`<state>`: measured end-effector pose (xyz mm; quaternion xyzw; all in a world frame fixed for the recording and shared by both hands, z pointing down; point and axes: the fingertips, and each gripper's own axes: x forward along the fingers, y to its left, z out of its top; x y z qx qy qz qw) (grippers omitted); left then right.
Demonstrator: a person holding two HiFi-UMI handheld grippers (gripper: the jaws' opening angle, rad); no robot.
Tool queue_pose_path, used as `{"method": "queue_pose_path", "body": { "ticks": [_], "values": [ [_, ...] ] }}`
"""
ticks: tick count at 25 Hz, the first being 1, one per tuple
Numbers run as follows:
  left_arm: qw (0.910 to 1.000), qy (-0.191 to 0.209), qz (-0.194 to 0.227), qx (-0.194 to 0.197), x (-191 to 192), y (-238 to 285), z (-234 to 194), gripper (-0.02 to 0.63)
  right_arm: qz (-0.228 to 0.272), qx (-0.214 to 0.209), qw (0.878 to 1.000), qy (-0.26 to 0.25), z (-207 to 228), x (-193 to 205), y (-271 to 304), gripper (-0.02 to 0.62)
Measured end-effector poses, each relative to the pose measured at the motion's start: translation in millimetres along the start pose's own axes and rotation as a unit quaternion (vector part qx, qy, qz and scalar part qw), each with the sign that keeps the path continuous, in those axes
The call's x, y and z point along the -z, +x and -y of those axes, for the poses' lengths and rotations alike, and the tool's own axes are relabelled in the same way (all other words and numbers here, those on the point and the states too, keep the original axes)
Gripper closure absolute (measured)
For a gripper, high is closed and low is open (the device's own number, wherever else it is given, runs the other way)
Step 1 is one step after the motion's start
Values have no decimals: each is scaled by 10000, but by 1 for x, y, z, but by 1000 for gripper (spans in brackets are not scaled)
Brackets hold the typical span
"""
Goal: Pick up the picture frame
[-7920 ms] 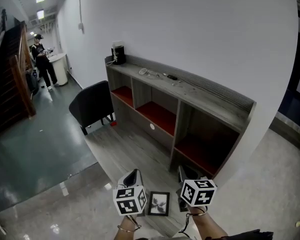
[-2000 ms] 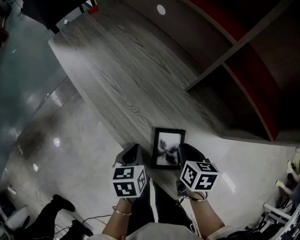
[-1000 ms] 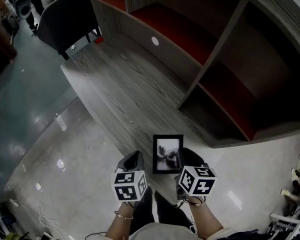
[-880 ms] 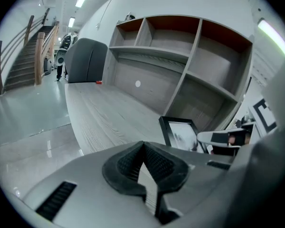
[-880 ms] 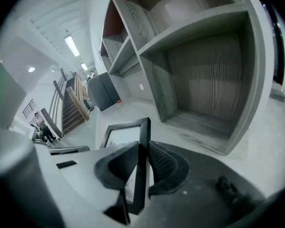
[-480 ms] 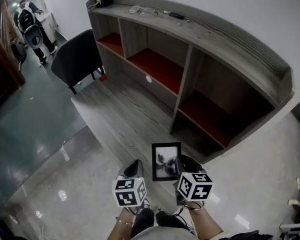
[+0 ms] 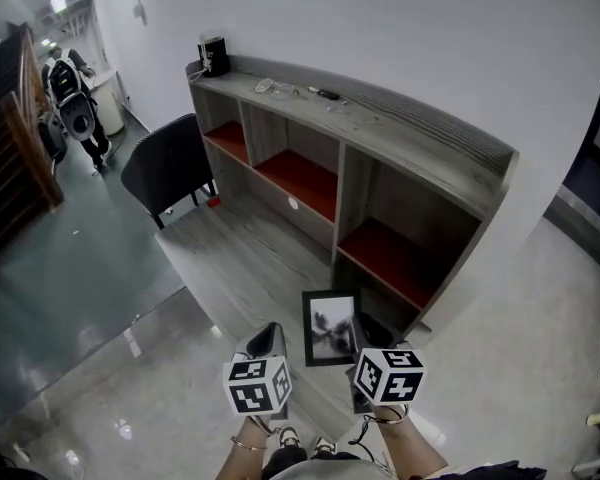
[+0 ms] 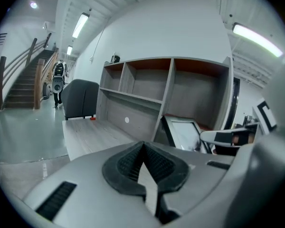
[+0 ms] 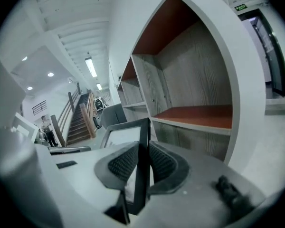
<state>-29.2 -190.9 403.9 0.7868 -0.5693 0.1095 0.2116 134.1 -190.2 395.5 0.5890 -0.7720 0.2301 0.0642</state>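
One picture frame [image 7: 329, 326] clamped by right gripper [image 9: 141, 166]

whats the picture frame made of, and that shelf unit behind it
Picture frame: thin, matte black moulding, wood or plastic, can't tell which; the pale sheen across its front suggests glazing.
Shelf unit: grey board with a streaky wood-grain pattern, likely laminate; its compartment floors look like smooth red panels.

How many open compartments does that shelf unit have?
3, all red-floored: the left compartment and the middle compartment sit side by side, and the taller right compartment is just beyond the picture frame. None appears hidden.
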Motion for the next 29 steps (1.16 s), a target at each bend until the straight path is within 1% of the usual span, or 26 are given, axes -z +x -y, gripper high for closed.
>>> {"method": "queue_pose_path", "body": {
  "ticks": [6, 11, 15, 21, 25, 29],
  "values": [
    [9998, 50, 184, -37, -12, -12, 14, 594, 214, -58, 9998, -21, 1, -15, -19, 512],
    [9993, 142, 345, 9, -27, -21, 17, 594, 374, -40, 9993, -28, -3, -25, -28, 512],
    [9987, 231, 437, 103, -33, -31, 14, 594, 531, 36, 9986, -17, -11, -29, -38, 512],
    [9977, 328, 504, 317, -34, -50, 1, 594, 723, 179, 9972, 11, -36, -26, -53, 512],
    [9973, 305, 479, 461, -27, -58, -1, 594, 748, 317, 9967, 16, -42, -20, -66, 512],
    [9963, 375, 525, 569, -34, -58, -2, 594, 770, 405, 9962, 92, -43, -19, -65, 512]
  ]
}}
